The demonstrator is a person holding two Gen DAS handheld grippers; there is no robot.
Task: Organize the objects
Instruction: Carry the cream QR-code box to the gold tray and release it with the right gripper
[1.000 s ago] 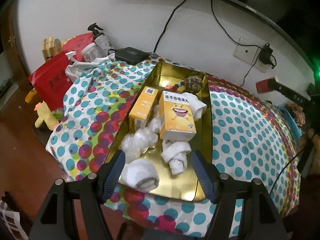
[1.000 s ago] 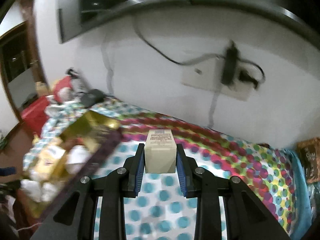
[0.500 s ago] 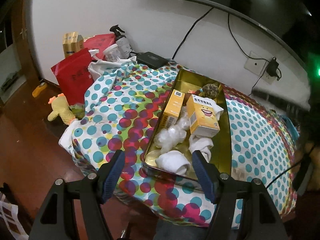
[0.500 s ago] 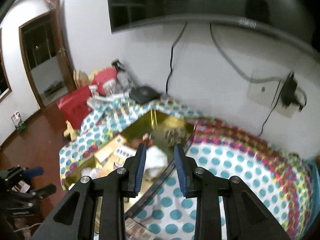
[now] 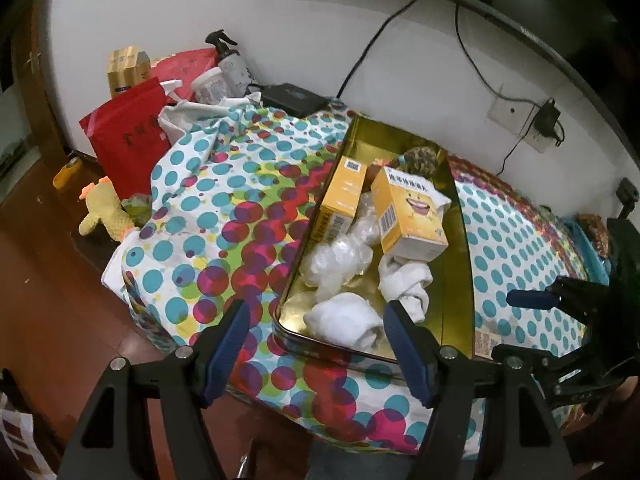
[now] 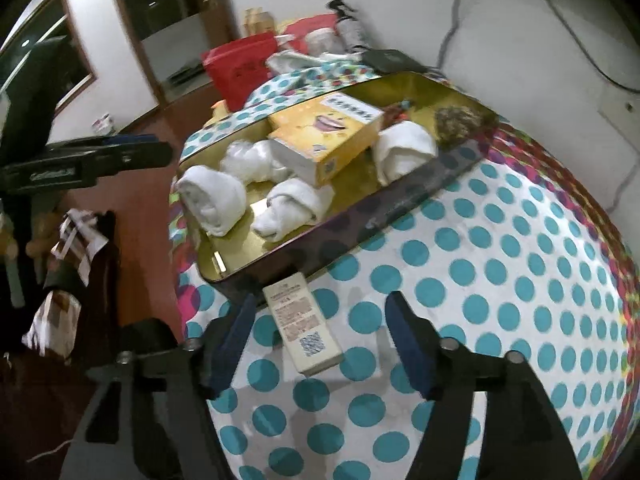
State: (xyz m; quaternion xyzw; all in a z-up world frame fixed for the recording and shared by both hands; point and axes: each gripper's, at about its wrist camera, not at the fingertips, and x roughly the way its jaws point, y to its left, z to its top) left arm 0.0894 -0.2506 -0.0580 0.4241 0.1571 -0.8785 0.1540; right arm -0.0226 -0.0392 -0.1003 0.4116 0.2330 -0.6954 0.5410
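The right gripper is opening around the small cream cardboard box lying flat beside the gold metal tin, probably to grasp it; the left gripper hangs spread, empty.

A long gold metal tin lies on the dotted tablecloth, holding rolled white socks, two yellow cardboard boxes and a woven ball at its far end. A small white printed box lies on the cloth just beside the tin's near right wall. A red paper bag stands left of the table.
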